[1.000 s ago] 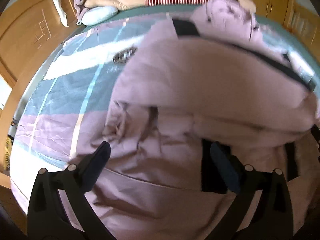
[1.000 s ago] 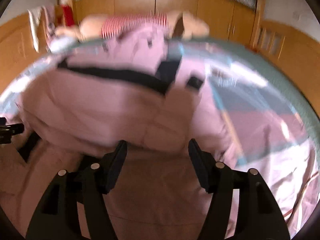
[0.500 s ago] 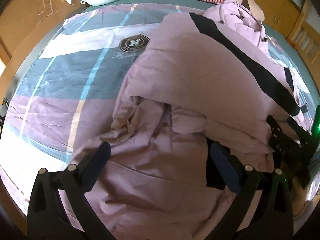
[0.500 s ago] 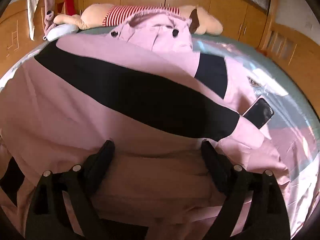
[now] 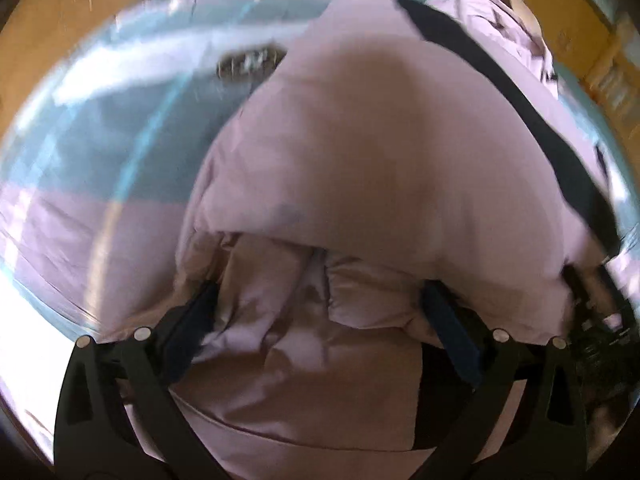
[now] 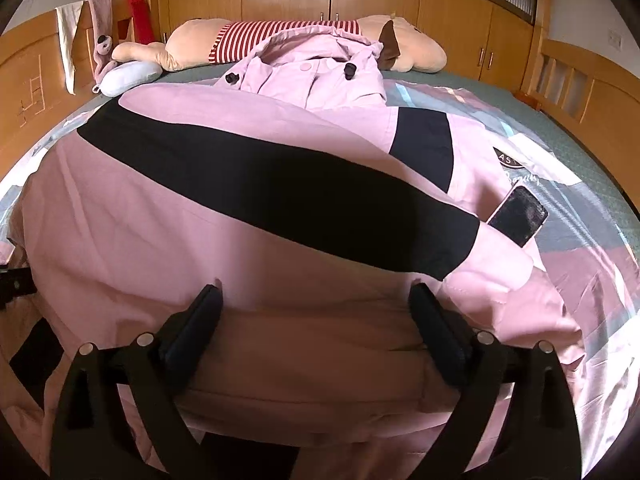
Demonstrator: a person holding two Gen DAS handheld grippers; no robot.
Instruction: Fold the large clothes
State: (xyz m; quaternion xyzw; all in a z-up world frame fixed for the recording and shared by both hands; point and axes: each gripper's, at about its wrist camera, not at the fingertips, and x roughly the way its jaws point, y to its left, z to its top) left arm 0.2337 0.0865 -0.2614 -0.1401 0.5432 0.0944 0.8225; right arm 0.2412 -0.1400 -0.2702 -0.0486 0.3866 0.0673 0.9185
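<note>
A large pink padded jacket (image 6: 200, 232) with a black band (image 6: 280, 184) lies folded over on the bed; its hood (image 6: 320, 64) points to the far end. It also fills the left wrist view (image 5: 380, 152). My left gripper (image 5: 320, 304) is open, its fingers (image 5: 192, 328) pressed low against the folded edge of the jacket. My right gripper (image 6: 316, 296) is open, its fingers (image 6: 440, 332) set against the jacket's near fold. Neither one pinches cloth. The right gripper shows at the right edge of the left wrist view (image 5: 596, 328).
The bed has a checked pink, grey and white cover (image 6: 580, 240). A black phone (image 6: 518, 214) lies on it right of the jacket. A plush toy in a red striped top (image 6: 280, 38) and a pale cushion (image 6: 128, 76) lie at the headboard. Wooden cupboards (image 6: 440, 12) stand behind.
Both grippers have come down and forward onto the jacket's folded edge. The left wrist view is now blurred with motion. The jacket's top layer has settled flatter.
</note>
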